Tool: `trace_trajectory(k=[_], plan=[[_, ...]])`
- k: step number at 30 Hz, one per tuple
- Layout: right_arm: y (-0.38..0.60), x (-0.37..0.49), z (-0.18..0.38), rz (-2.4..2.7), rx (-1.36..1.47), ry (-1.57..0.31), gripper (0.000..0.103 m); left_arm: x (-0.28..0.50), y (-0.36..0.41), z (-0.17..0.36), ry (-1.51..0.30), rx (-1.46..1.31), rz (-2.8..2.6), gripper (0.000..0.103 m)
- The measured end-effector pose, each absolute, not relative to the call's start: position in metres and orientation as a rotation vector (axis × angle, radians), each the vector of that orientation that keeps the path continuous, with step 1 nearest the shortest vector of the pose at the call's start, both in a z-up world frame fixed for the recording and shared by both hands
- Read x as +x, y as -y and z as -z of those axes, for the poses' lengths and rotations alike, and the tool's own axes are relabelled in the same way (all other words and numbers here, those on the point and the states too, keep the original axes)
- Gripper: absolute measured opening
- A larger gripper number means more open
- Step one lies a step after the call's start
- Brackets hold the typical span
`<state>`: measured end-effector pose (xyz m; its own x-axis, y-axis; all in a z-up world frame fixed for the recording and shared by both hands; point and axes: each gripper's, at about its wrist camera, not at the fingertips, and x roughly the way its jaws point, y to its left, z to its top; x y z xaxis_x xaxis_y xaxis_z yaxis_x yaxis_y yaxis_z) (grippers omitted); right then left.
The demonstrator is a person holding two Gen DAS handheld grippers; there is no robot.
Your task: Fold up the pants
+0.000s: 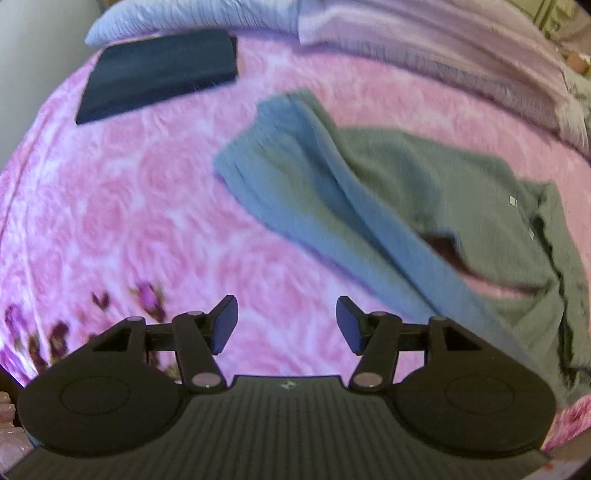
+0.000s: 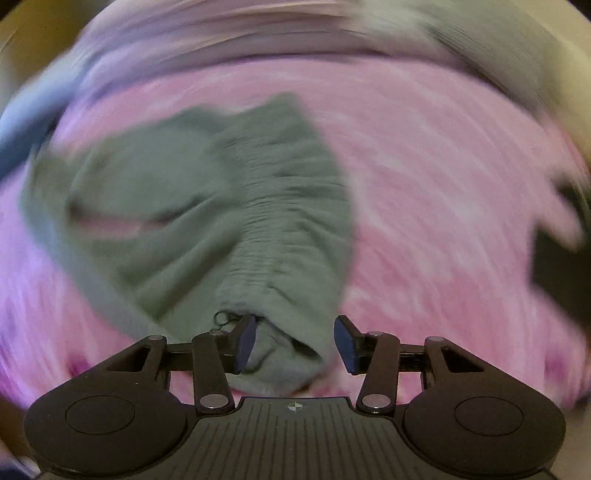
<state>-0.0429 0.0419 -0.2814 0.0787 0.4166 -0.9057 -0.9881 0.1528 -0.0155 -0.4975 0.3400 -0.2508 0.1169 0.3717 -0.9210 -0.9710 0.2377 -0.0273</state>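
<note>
Grey-green pants [image 1: 388,206] lie crumpled on a pink rose-patterned bedspread [image 1: 129,206], one leg stretching toward the upper left in the left wrist view. My left gripper [image 1: 287,325] is open over bare bedspread, to the left of the pants and apart from them. The right wrist view is blurred by motion. There the pants [image 2: 229,206] spread ahead, with the gathered waistband running down to my right gripper [image 2: 295,343]. That gripper is open, and a bunched end of the waistband lies between its fingers, not pinched.
A folded dark navy garment [image 1: 159,74] lies at the far left of the bed. Pale pillows [image 1: 207,14] and a lilac folded blanket [image 1: 443,44] run along the far edge. A dark shape [image 2: 557,258] shows at the right edge of the right wrist view.
</note>
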Motion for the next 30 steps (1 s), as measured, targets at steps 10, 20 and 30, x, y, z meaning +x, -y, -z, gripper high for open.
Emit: trace_trajectory(k=[10,20,30], plan=[[-0.050,-0.075,0.378,-1.429,-1.289,-0.429,0.027,-0.465,-0.371,0.277,-0.872,-0.805,-1.208,0.078],[-0.020,0.093,0.317,-1.081,-0.057,-1.136,0.015,-0.453,-0.476,0.296,-0.668,-0.973,-1.318,0.085],[-0.033,0.150,0.303,-0.935,0.274,-1.324,0.012,-0.422,-0.516,0.336,-0.843,-0.950,-1.284,0.003]])
